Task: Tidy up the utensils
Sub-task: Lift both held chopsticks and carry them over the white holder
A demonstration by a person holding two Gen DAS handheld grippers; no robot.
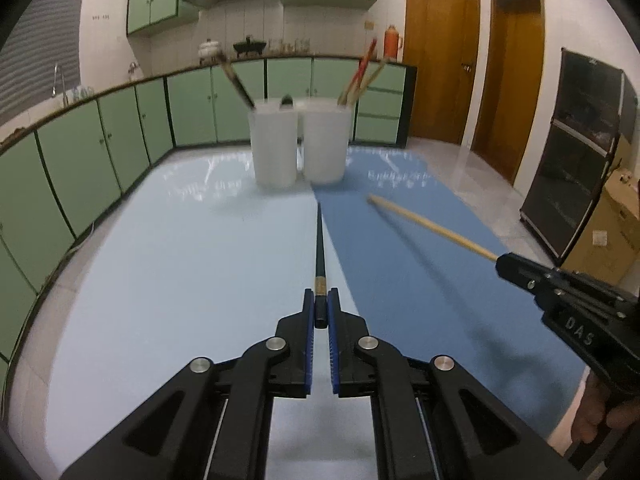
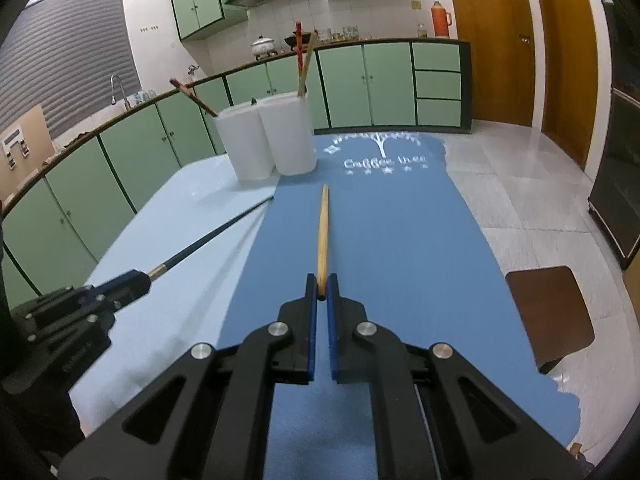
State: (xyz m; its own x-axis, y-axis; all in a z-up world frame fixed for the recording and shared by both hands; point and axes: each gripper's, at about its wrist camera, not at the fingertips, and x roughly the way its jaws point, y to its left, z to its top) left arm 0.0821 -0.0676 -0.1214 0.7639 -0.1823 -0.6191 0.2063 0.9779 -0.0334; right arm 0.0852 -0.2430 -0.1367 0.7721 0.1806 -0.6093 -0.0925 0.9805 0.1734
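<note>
My left gripper (image 1: 320, 304) is shut on a black chopstick (image 1: 319, 248) that points forward above the table toward two white cups. My right gripper (image 2: 321, 286) is shut on a light wooden chopstick (image 2: 323, 232), also held above the table and pointing at the cups. The left cup (image 1: 274, 144) holds dark chopsticks (image 1: 236, 78). The right cup (image 1: 328, 140) holds red and wooden chopsticks (image 1: 362, 74). The right gripper (image 1: 520, 270) with its wooden chopstick (image 1: 428, 226) shows in the left wrist view. The left gripper (image 2: 136, 280) with the black chopstick (image 2: 216, 234) shows in the right wrist view.
The table has a pale blue mat (image 1: 180, 260) on the left and a darker blue mat (image 2: 380, 240) on the right. Green cabinets (image 1: 100, 140) run along the left and back. A brown stool (image 2: 552, 312) stands right of the table.
</note>
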